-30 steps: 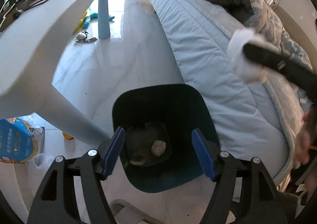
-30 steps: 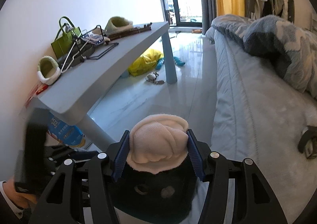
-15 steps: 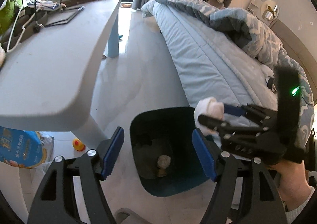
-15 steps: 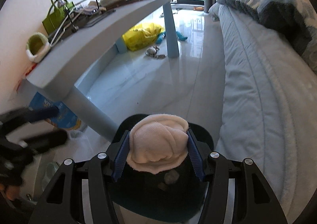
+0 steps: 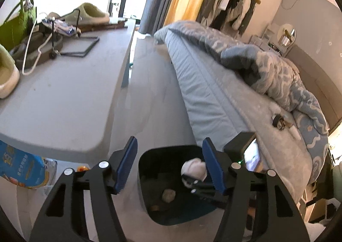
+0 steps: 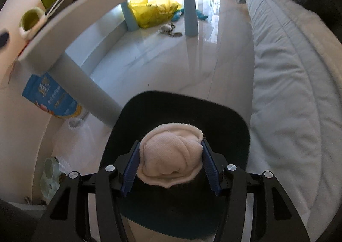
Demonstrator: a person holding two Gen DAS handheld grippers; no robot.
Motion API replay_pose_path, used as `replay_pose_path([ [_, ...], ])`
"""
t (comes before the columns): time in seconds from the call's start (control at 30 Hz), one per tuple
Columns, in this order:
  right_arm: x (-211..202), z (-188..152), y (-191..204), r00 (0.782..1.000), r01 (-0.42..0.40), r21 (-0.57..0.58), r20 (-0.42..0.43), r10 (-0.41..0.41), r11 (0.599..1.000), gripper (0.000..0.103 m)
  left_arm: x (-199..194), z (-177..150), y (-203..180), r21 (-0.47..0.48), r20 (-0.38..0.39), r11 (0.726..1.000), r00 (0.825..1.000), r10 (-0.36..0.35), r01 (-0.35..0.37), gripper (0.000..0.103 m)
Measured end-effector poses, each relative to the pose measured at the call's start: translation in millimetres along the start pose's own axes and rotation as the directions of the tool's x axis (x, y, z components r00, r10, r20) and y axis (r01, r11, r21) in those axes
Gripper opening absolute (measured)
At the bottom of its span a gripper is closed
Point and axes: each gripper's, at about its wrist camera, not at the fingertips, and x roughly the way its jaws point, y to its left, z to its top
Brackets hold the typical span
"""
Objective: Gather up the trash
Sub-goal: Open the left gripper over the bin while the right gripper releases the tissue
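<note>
Right tongs (image 6: 170, 164) pinch a cloth wad (image 6: 171, 156) over the bin (image 6: 235, 126); left tongs (image 5: 168, 164), seemingly empty, closing.

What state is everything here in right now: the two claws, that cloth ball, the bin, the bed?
Right gripper: shut on the cloth ball, above the bin.
Cloth ball: wadded up, clamped between the pads.
Left gripper: closing, nothing between its jaws.
Bin: open-topped, upright, a few scraps at the bottom.
Blanket: rumpled on the bed.
Yellow bag: slumped on the floor.

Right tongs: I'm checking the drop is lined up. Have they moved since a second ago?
Yes. The right tongs, shut on the cloth wad, have come down over the bin, which now fills far more of their view.
</note>
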Motion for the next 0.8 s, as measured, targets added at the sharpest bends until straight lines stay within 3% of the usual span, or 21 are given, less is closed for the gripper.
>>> replay_pose_path([
  [0.5, 22.2, -13.1, -0.3, 0.997, 0.016, -0.010, -0.073, -0.016, 1.000, 0.059, -27.4, 14.4, -20.5, 0.023, 0.092, 0.999, 0.995, -0.031, 0.029, 0.048],
  [0.7, 18.5, -13.1, -1.3, 0.998, 0.012, -0.024, -0.061, -0.013, 1.000, 0.075, -40.8, 20.8, -36.9, 0.054, 0.141, 0.998, 0.989, -0.050, 0.042, 0.048],
  [0.8, 10.3, -12.9, -1.8, 0.999, 0.011, -0.029, -0.041, -0.012, 1.000, 0.078, -43.8, 24.3, -38.4, 0.038, 0.159, 0.998, 0.985, -0.060, 0.054, 0.048],
])
